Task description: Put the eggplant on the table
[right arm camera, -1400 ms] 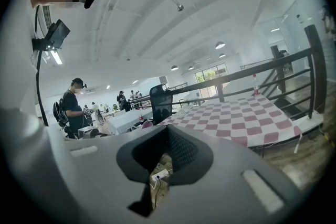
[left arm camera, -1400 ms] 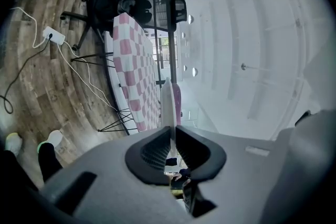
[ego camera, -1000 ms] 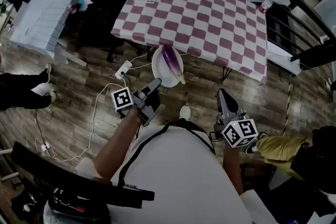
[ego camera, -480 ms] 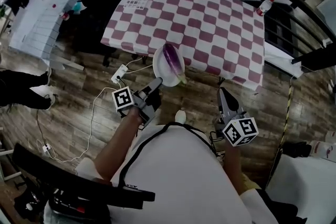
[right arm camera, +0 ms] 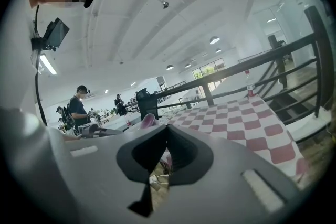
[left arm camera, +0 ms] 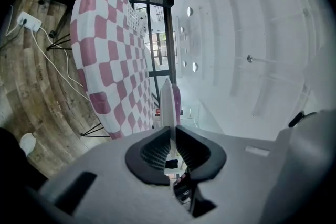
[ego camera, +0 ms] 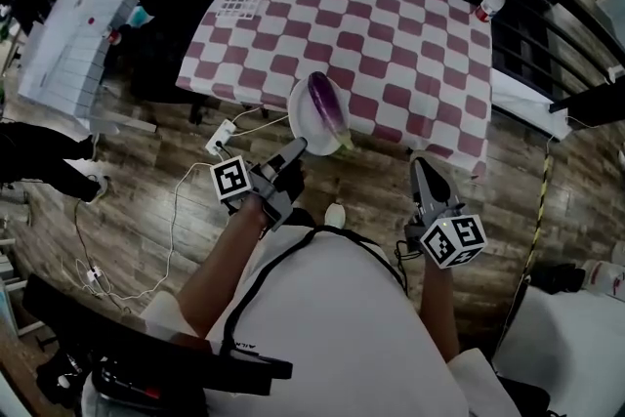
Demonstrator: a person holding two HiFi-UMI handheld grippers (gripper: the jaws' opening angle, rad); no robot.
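surface (ego camera: 391, 44): no eggplant on it yet | plate (ego camera: 301, 115): held by its rim at the surface's near edge, left gripper (ego camera: 295, 149) fingers clamped on it | eggplant (ego camera: 329, 104): lying on the plate, setting down remains to do | right gripper (ego camera: 421, 169): fingers closed, empty

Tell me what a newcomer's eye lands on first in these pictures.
A purple eggplant lying on a white plate stands out, by the near edge of the table with its pink-and-white checked cloth. The left gripper has its jaws shut on the plate's near rim and holds it up. The right gripper is empty, jaws together, above the wooden floor.
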